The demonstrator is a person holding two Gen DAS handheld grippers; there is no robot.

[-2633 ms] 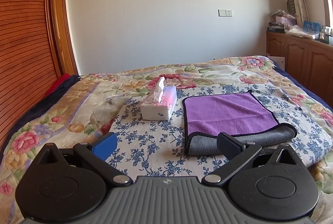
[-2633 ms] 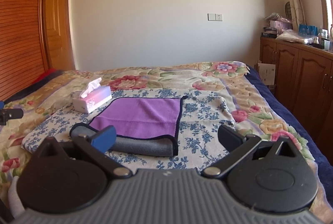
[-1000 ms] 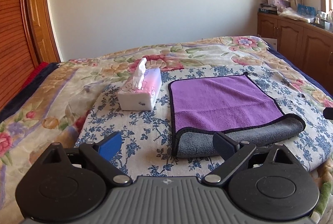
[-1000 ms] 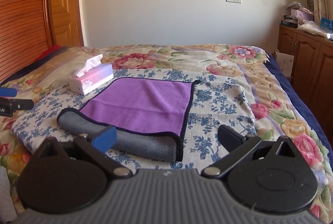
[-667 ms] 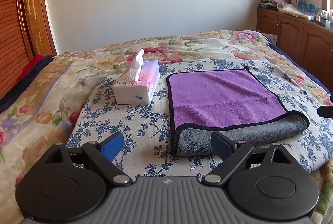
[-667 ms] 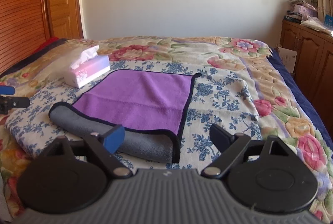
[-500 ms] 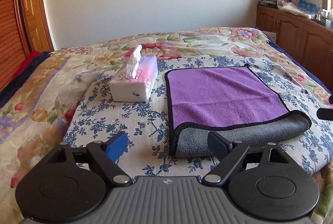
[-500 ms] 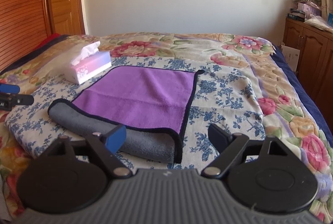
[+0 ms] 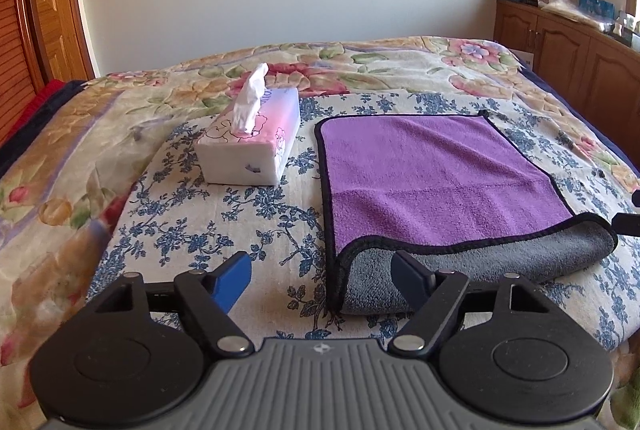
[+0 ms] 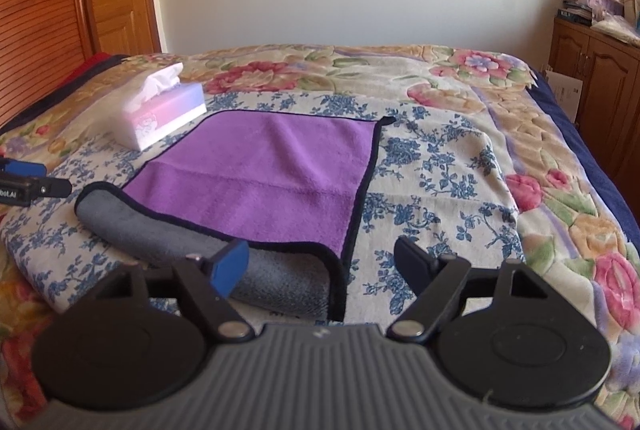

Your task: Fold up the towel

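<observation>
A purple towel (image 9: 432, 174) with a black hem lies flat on a blue-flowered cloth on the bed, its near edge rolled over to show the grey underside (image 9: 460, 266). It also shows in the right wrist view (image 10: 272, 166). My left gripper (image 9: 322, 276) is open and empty, straddling the towel's near left corner. My right gripper (image 10: 320, 264) is open and empty, straddling the near right corner. The left gripper's fingertip (image 10: 24, 166) shows at the left edge of the right wrist view.
A pink and white tissue box (image 9: 252, 146) stands just left of the towel. The blue-flowered cloth (image 9: 240, 222) lies over a floral bedspread (image 9: 80, 150). Wooden cabinets (image 9: 580, 46) stand at the right, a wooden wardrobe (image 10: 40, 10) at the left.
Both grippers have moved forward and down toward the towel's near rolled edge. Their jaws have narrowed a little but stay open. The towel has not moved.
</observation>
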